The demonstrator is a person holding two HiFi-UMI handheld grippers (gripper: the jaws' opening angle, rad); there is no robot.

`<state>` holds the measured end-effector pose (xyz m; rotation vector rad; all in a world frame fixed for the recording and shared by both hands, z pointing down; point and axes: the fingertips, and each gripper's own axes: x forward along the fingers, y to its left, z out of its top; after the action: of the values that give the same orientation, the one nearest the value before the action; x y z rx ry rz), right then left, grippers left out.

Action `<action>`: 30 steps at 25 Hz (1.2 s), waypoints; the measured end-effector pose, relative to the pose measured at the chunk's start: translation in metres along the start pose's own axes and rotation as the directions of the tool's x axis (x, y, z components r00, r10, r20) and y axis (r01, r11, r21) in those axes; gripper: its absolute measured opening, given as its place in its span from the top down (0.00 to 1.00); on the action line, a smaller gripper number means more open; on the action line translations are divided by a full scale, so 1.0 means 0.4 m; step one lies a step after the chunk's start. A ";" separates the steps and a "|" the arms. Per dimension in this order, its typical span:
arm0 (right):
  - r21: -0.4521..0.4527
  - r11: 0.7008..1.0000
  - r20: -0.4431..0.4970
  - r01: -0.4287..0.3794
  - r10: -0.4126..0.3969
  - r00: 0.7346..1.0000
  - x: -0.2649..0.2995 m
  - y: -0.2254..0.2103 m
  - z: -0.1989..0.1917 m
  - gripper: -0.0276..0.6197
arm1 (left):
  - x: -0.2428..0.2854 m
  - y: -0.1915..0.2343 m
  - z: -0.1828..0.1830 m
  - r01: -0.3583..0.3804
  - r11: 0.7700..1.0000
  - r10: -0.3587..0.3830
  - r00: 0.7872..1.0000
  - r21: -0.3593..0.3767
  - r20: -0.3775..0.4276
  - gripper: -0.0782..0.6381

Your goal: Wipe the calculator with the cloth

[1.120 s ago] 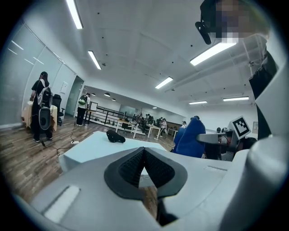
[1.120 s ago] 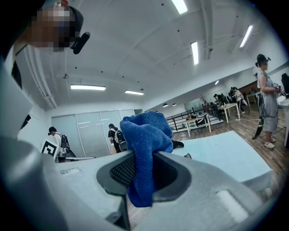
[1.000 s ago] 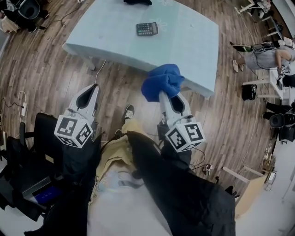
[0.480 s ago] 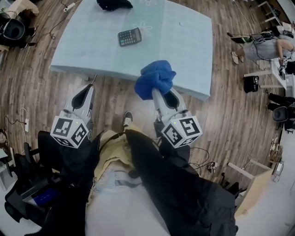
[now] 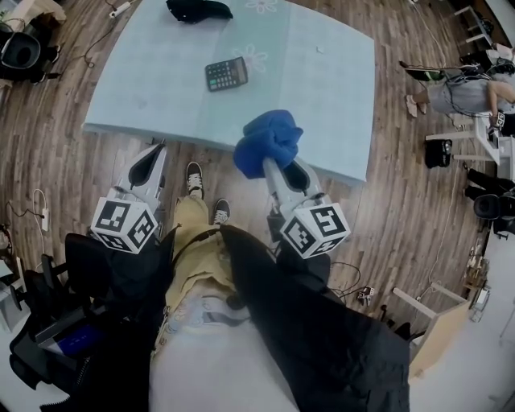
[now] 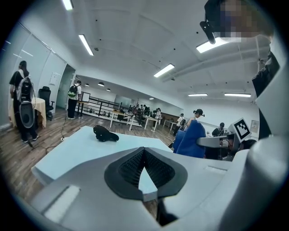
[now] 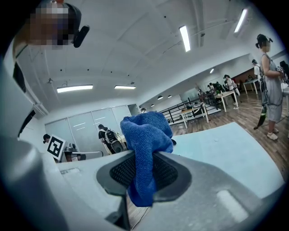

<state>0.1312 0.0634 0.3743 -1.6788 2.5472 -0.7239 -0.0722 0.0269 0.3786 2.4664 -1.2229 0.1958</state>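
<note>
Blue cloth [image 5: 269,143] is bunched up in a soft lump, and the right gripper [image 5: 276,166] pinches it tight. In the right gripper view the cloth [image 7: 144,135] fills the space between the two dark pads, with most of it puffing out past the tips and a small bit hanging down below. The lump is up in the air over the near edge of the pale blue tabletop [image 5: 330,96], toward the right corner.

The calculator [image 5: 225,73] lies flat near the middle of the tabletop, keys up, well apart from the cloth. A black thing [image 5: 199,10] sits at the far edge.

The left gripper [image 5: 158,146] is over the wooden floor [image 5: 72,161], just short of the near edge and close to the left corner. In its own view the left gripper [image 6: 143,151] has its tips pressed together with nothing between them, and only a thin slit shows lower down.

Two shoes [image 5: 194,179] stand on the floor between the grippers. A few people stand far back in the room
</note>
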 end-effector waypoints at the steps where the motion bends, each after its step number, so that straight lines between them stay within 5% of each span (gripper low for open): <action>1: 0.003 1.000 -0.002 0.006 -0.006 1.000 0.014 -0.007 0.000 0.82 | 0.017 0.011 0.002 0.004 1.000 -0.004 1.000 0.000 -0.003 0.89; 9: 0.014 0.995 0.009 0.094 -0.095 0.995 0.136 -0.081 0.063 0.82 | 0.206 0.098 0.096 0.090 0.996 -0.090 0.996 0.016 0.003 0.89; 15: 0.011 0.992 -0.038 0.129 -0.129 0.991 0.341 -0.130 0.108 0.82 | 0.364 0.237 0.126 0.127 0.991 -0.128 0.991 -0.038 -0.041 0.89; 19: 0.034 0.990 -0.087 0.139 -0.136 0.987 0.463 -0.155 0.094 0.82 | 0.434 0.334 0.114 0.111 0.990 -0.117 0.991 -0.082 -0.068 0.89; 30: 0.051 0.989 -0.202 0.140 -0.128 0.971 0.512 -0.192 0.033 0.82 | 0.495 0.339 0.045 0.066 0.994 -0.081 0.977 -0.083 -0.200 0.89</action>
<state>0.1136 -0.1447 0.4411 -1.8601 2.5201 -1.0206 -0.0591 -0.2007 0.4558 2.3552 -1.0332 0.3641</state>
